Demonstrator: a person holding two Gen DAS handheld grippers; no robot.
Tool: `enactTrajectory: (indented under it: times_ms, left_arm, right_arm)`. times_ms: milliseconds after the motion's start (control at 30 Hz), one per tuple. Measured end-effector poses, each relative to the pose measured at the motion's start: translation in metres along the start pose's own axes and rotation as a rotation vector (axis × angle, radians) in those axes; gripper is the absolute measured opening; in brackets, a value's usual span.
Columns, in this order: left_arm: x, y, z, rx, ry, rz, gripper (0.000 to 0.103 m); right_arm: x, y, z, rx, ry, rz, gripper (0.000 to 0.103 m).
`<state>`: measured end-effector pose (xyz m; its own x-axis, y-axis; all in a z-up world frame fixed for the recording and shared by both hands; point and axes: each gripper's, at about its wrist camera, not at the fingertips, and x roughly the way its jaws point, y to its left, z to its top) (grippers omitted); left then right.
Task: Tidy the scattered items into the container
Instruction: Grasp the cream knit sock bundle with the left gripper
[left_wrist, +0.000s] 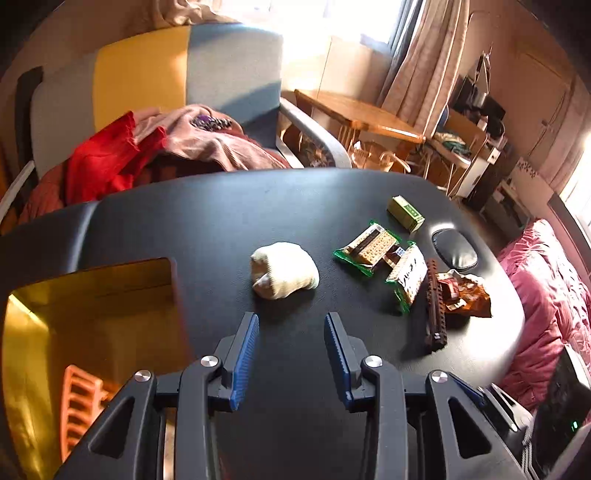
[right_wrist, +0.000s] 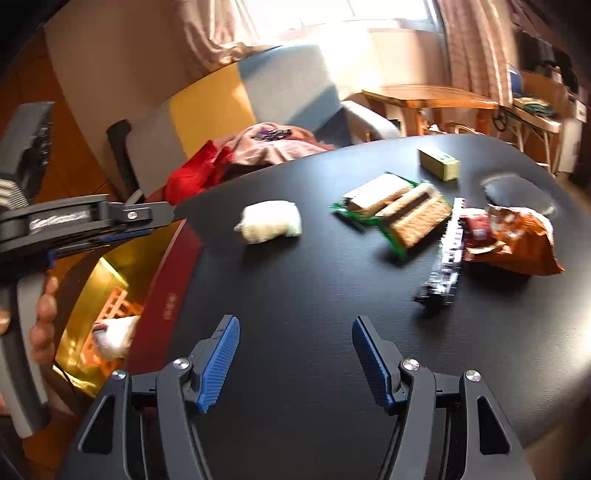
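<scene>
Black tabletop (left_wrist: 229, 206) carried a rolled sock (left_wrist: 283, 269) mid-surface and snack packets (left_wrist: 369, 245) nearer its right edge, while both the left gripper (left_wrist: 291, 363) and right gripper (right_wrist: 295, 363) hung open-jawed and empty, presumably freed for picking toward the gold-lined container (left_wrist: 92, 314) off its left edge.

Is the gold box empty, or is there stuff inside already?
Not empty. In the right wrist view the gold box holds an orange slatted piece and something white on it. What the white thing is, I cannot tell.
</scene>
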<state>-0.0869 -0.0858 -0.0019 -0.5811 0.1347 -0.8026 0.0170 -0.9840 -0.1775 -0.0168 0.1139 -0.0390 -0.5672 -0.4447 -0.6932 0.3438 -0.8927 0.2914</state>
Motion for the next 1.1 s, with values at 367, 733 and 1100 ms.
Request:
enactTrajectory:
  times_ms: [367,733,1100]
  left_arm:
    - [0.083,-0.004,0.040,-0.072,0.088,0.082,0.037]
    - [0.127,0.000,0.065,-0.086,0.109,0.185,0.039]
    - [0.108,-0.026,0.020,0.002,0.089,0.193,0.039]
  right_arm:
    - [0.005,-0.060,-0.002,0.105,-0.005,-0.044,0.066]
    - [0.014,-0.079,-0.002,0.132,0.003,-0.054,0.066]
    - [0.005,-0.091,0.017,0.118,-0.040,-0.080,0.067]
